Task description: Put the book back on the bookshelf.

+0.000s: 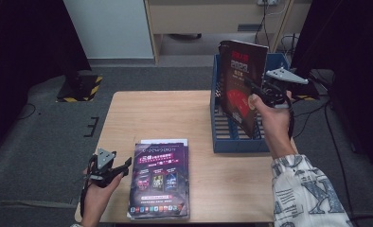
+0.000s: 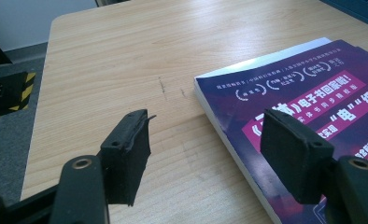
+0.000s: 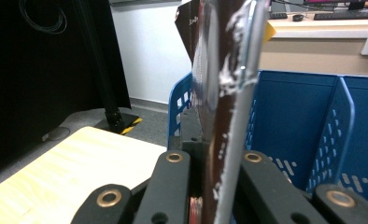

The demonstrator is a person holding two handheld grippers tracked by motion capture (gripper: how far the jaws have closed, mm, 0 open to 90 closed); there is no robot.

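Right hand-held gripper (image 1: 252,91): upper right of the high view, jaws clamped on the lower edge of a dark red glossy paperback book (image 1: 243,80).
Dark red book: held upright and slightly tilted, its lower part down inside a blue plastic slotted file rack (image 1: 222,137); in the right gripper view it rises edge-on between the two black jaws (image 3: 219,140), with the blue rack dividers (image 3: 331,135) behind it.
Blue file rack: standing at the right edge of the light wooden surface (image 1: 161,113).
Left hand-held gripper (image 1: 120,166): lower left of the high view, jaws apart with nothing between them, just beside a purple-covered softcover book (image 1: 159,177).
Purple book: lying flat on top of a small stack near the bottom edge of the surface; in the left gripper view its corner (image 2: 313,93) lies at the right, behind the right pad (image 2: 296,154).
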